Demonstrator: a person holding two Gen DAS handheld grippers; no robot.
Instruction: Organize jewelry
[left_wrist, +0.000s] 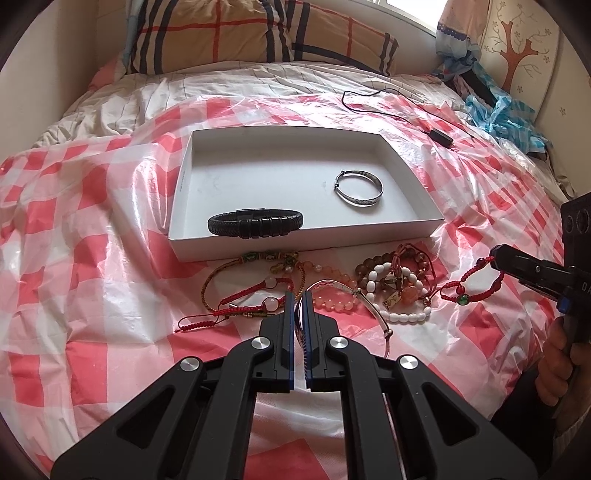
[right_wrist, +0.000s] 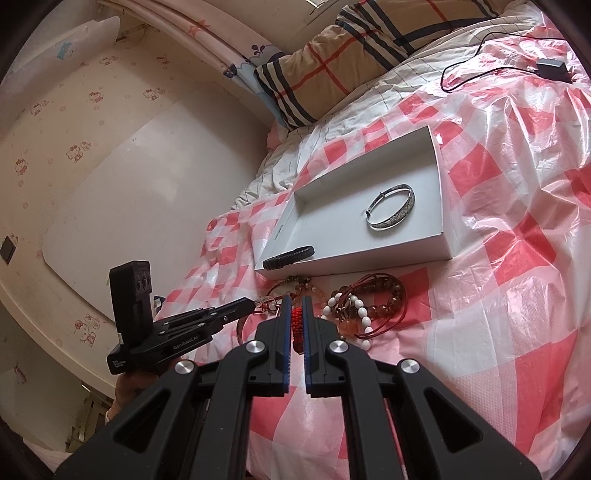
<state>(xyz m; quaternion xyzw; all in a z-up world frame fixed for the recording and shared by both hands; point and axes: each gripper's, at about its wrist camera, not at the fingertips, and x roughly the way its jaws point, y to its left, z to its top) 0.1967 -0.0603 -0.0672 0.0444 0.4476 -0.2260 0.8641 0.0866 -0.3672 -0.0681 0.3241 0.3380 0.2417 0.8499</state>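
A white tray (left_wrist: 402, 225) lies on the bed and holds a black braided bracelet (left_wrist: 255, 222) and a silver bangle (left_wrist: 359, 188). In front of it lies a heap of bracelets (left_wrist: 391, 291): beaded, white-bead and red-cord ones. My left gripper (left_wrist: 299, 297) is shut on a thin silver bangle (left_wrist: 332, 285) at the heap's left part. My right gripper (right_wrist: 295, 301) is shut on a red woven cord bracelet (right_wrist: 296, 326); in the left wrist view it (left_wrist: 493, 254) holds the red bracelet (left_wrist: 469, 286) lifted at the heap's right.
A red-and-white checked plastic sheet (left_wrist: 92, 266) covers the bed. A plaid pillow (left_wrist: 229, 33) lies at the head. A black cable with adapter (left_wrist: 439, 136) lies beyond the tray. Blue cloth (left_wrist: 506, 114) is piled at the far right. A wall (right_wrist: 92, 147) borders the bed's left.
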